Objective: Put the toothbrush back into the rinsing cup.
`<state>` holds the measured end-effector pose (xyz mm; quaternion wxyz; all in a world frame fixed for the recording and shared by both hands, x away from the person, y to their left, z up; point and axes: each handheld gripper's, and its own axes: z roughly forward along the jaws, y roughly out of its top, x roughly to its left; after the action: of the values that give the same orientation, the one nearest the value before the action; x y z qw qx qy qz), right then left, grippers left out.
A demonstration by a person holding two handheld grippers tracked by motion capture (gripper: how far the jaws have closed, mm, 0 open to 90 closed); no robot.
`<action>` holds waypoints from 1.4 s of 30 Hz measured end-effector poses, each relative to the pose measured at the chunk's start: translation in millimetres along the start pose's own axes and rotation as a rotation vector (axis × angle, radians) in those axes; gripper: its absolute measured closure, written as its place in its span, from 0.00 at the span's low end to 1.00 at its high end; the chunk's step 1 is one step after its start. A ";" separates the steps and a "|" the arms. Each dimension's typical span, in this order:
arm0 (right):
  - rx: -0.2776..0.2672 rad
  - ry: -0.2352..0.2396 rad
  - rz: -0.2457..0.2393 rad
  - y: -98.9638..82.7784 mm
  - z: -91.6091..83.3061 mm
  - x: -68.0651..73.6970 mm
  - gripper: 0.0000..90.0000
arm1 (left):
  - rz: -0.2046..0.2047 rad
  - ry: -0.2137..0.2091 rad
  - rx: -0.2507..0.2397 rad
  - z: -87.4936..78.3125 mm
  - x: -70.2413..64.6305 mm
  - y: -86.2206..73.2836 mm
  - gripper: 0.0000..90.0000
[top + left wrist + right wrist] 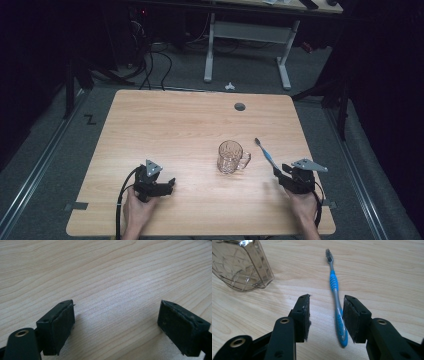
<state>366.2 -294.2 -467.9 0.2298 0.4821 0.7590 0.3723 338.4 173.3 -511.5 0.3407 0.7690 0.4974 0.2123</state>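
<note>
- Toothbrush (336, 296) lies flat on the counter (165, 125), toward its right side, just to the right of the glass mug (231, 157) and apart from it; its bristle head points away from the person and its blue handle end points back toward the right gripper (325, 315).
- That lie suits a pick-up from the handle end: the grip section is the part nearest the right hand (303, 204), while the bristles stay clear of the fingers.
- In the right gripper view, the right gripper's fingers (303, 315) stand about half open and straddle the lower handle, one on each side. The right-hand pad sits close against the handle, and the other pad has a clear gap, so nothing is clamped yet.
- The gripper looks to be held low over the counter and aimed along the brush, which seems the sensible approach for a thin thing lying flat: the pads can close across the narrow width of the handle.
- Judging from this, the step in hand is the grasp of the toothbrush, and the mug, upright with its handle turned toward the brush, is a likely place for it to go.
- Left gripper (116, 322) rests near the front left of the counter, well apart from the mug and brush, its fingers (60, 325) spread wide over bare wood with nothing between them. It appears parked out of the way while the right side works.
</note>
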 end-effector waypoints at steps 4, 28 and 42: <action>-0.001 -0.007 0.002 2.3 -0.5 -1.7 0.64 | -0.001 0.001 0.000 0.0 0.0 0.0 0.16; 0.011 -0.003 -0.016 22.0 6.4 -7.6 0.65 | 0.000 0.001 0.000 0.0 0.0 0.0 0.16; 0.007 -0.007 -0.017 36.9 8.1 -10.5 0.65 | -0.001 0.001 0.000 0.0 0.0 0.0 0.16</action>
<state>397.1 -291.4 -444.0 0.2339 0.4777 0.7635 0.3662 338.4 173.3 -511.5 0.3406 0.7687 0.4979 0.2125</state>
